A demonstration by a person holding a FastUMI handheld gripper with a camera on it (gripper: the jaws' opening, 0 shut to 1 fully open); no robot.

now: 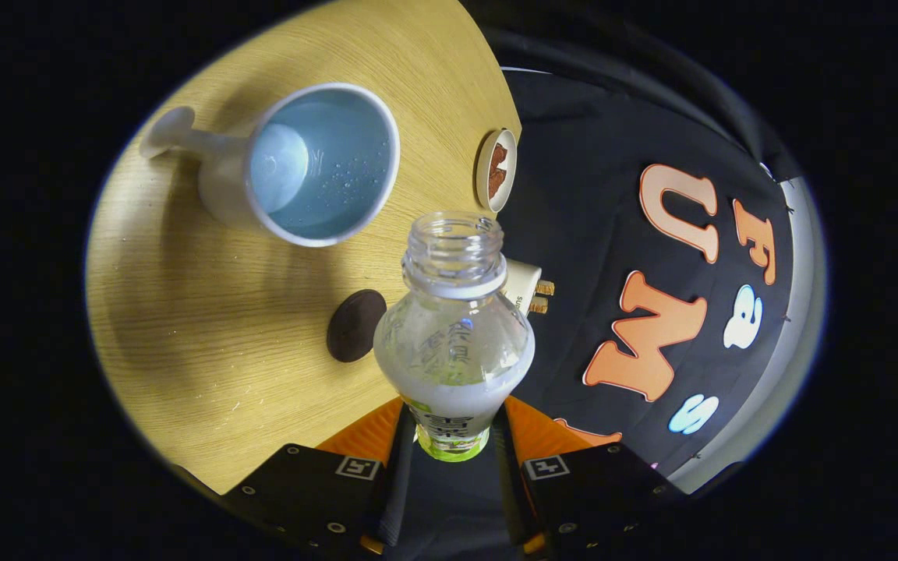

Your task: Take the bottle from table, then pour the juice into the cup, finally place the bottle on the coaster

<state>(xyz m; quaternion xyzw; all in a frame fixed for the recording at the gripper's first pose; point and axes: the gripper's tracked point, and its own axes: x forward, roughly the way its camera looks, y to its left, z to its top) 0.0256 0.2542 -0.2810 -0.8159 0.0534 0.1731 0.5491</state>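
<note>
Ahead and to the left of the fingers, a white mug (pixel 305 167) with a pale blue inside, handle pointing away to the left, standing on the round wooden table (pixel 184 327); droplets and a wet sheen on its inner wall, so probably some liquid already in it, though how much cannot be told. Nearer, just left of the bottle's shoulder, a small dark round coaster (pixel 355 325) lying flat on the wood, bare, ready for the last step. Between the fingers, an uncapped clear plastic bottle (pixel 453 335), clamped at its lower body by the gripper (pixel 453 436), closed to bottle width with a finger pressing on either side. Milky-looking liquid pooled toward the gripped end, neck and open mouth pointing forward and empty, so apparently held level or tipped back rather than pouring; mouth short of the mug's rim and to its right. Beyond the bottle mouth, near the table's far edge, a small round dish (pixel 496 170) with something reddish-brown in it. Just right of the bottle's neck, partly hidden behind it, a white plug-like object (pixel 525 287) with two metal prongs. Nothing between bottle and coaster, so seemingly an open path for setting down.
</note>
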